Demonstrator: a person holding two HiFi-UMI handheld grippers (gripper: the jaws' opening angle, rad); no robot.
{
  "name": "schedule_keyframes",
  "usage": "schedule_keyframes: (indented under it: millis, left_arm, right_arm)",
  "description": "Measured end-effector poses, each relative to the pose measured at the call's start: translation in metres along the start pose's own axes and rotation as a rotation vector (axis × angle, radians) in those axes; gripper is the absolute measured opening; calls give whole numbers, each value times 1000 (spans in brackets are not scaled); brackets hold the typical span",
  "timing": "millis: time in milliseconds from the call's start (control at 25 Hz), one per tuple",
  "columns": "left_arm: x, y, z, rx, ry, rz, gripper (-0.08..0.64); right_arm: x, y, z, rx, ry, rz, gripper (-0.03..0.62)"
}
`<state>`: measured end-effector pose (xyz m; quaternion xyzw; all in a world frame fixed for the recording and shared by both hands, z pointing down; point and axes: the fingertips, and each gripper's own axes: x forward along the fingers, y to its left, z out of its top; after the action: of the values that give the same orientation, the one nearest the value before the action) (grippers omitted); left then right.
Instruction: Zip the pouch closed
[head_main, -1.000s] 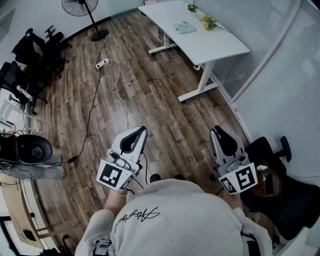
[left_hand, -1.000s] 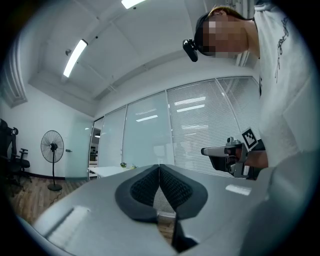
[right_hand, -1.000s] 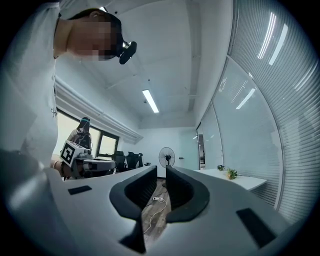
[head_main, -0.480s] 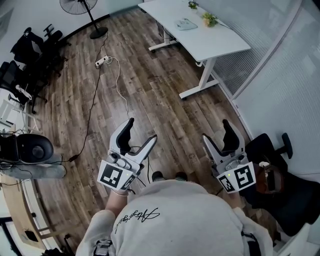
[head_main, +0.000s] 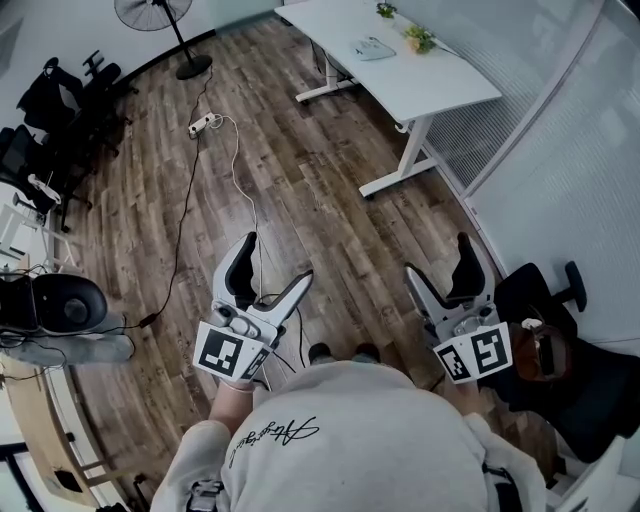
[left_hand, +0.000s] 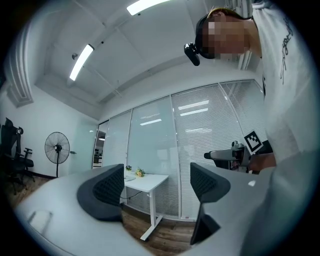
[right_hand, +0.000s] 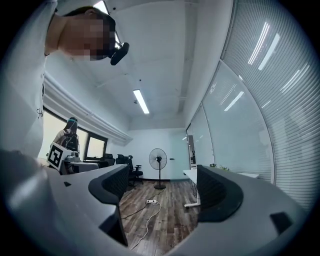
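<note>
The person stands on a wood floor (head_main: 330, 200), with a gripper in each hand held out in front of a light shirt (head_main: 350, 440). Both grippers are well apart from the counter (head_main: 440, 85), a white desk at the top of the head view next to a glass wall with blinds (head_main: 560, 130).

The pouch (head_main: 372, 47), a pale flat thing, lies on the counter about midway across its width and towards the end farther from the person. Whether its zip is open or done up cannot be made out. A small bunch of flowers (head_main: 418, 40) stands near it, along the counter's edge by the glass wall.

The left gripper (head_main: 275, 258) has just been opening its jaws, which now stand wide apart. In its own view only the distant counter and the blinds show between the pads, so it holds nothing. The right gripper (head_main: 438, 256) has likewise just been opening its jaws; they too gape wide with nothing held, and floor and a standing fan (head_main: 150, 12) show through the gap. Each gripper points roughly level, out over the floor.

On the floor between the person and the fan lie a power strip (head_main: 205, 126) and a white cable (head_main: 240, 185) trailing from it. Dark office chairs (head_main: 60, 100) are bunched at the left, and another black chair (head_main: 590, 390) stands just beside the right gripper.
</note>
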<state>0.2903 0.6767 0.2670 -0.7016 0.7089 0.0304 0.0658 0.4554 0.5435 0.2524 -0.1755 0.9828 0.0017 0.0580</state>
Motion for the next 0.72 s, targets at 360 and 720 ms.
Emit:
schedule_keyframes:
  millis: [360, 720]
  left_arm:
    - [-22, 36, -4, 1, 10, -25, 403]
    - [-33, 54, -12, -17, 17, -63, 403]
  right_arm:
    - [13, 25, -9, 1, -11, -47, 408]
    - [22, 57, -22, 29, 6, -61, 408]
